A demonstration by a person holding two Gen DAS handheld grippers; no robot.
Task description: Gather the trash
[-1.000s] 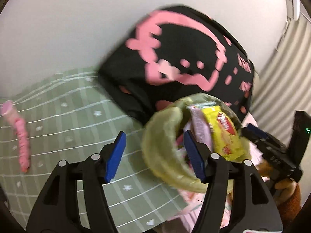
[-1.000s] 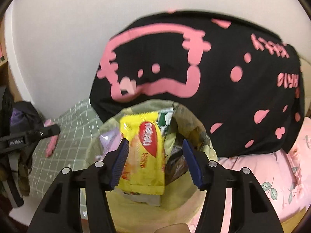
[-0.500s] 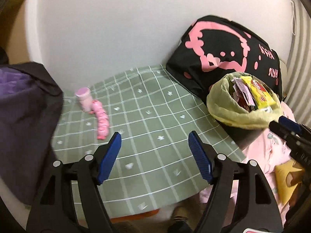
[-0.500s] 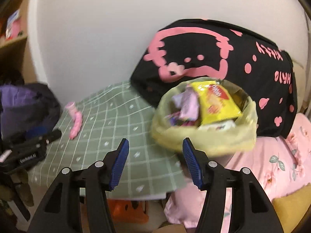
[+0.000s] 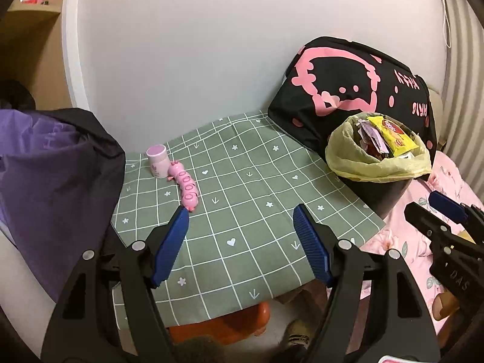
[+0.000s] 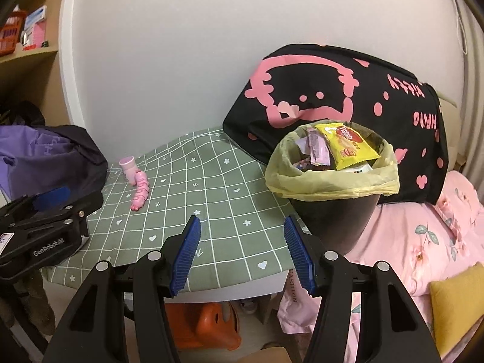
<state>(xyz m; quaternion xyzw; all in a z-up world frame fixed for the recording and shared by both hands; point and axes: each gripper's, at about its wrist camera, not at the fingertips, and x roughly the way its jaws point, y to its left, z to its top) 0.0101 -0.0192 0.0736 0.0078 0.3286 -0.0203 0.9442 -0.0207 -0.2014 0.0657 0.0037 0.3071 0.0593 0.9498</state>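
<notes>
Black trash bin with yellow-green liner: upright, mouth up, at 2 o'clock from the right gripper, on the right edge of the green checked cloth. Yellow snack wrapper on top, long axis tilted from 11 to 5 o'clock, beside a purple wrapper.

Right gripper: blue pads wide apart, nothing between. Left gripper: also wide, empty.

Behind the bin, a black bag with pink print against the white wall. At 10 o'clock, a pink caterpillar toy touching a small pink jar. Purple-black jacket at 9 o'clock. Pink floral bedding at 3 o'clock. Orange stool under the table.
</notes>
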